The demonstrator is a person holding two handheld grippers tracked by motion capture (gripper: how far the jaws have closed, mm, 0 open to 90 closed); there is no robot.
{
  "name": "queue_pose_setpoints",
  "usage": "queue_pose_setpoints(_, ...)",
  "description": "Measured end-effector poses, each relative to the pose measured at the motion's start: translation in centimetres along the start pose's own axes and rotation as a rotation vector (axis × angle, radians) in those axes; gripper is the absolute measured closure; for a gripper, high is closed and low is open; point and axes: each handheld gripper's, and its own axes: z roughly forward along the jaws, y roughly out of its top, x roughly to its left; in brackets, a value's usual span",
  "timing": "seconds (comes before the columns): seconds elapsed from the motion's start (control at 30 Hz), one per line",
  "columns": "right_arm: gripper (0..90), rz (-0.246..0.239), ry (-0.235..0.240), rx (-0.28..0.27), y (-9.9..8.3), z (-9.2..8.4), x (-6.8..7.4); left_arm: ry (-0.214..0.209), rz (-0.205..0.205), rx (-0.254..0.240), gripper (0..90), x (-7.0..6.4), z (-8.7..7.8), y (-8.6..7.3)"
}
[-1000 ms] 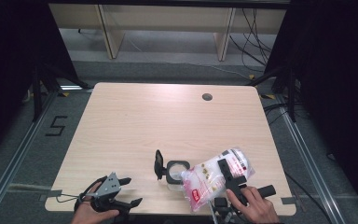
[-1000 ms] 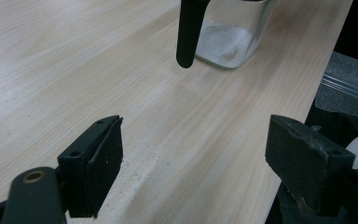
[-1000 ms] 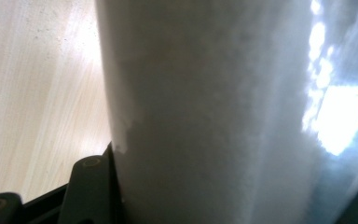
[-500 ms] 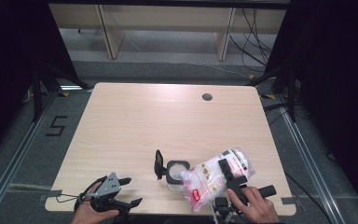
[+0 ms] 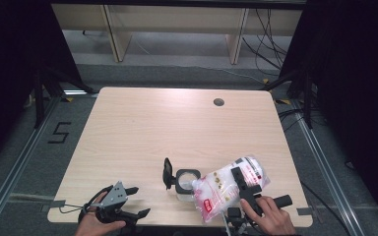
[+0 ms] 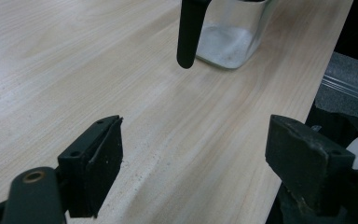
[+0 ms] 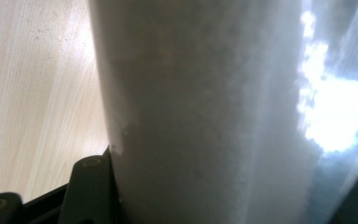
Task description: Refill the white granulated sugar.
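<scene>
A clear plastic bag of white granules point(image 5: 221, 191) with red print lies tilted near the table's front right, its lower end by the mouth of a small glass jar point(image 5: 186, 181). My right gripper point(image 5: 242, 186) is shut on the bag point(image 7: 205, 116), which fills the space between its jaws. The jar point(image 6: 228, 32) holds a layer of white granules, and its black lid point(image 5: 168, 173) stands flipped up on its left side. At the front left edge my left gripper point(image 5: 139, 200) stands open with nothing between its jaws point(image 6: 198, 158), pointing toward the jar.
The wooden table point(image 5: 177, 128) has a round cable hole point(image 5: 219, 102) at the back right. A floor mark "5" point(image 5: 59, 132) lies left of the table. Wooden shelving and cables stand behind it.
</scene>
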Motion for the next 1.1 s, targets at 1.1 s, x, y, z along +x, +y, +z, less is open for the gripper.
queue_pose_setpoints(1.1,42.6,0.052,0.017,0.023,-0.7,-0.2,0.2,0.006,0.013,0.013,18.6,0.1,-0.1,0.0)
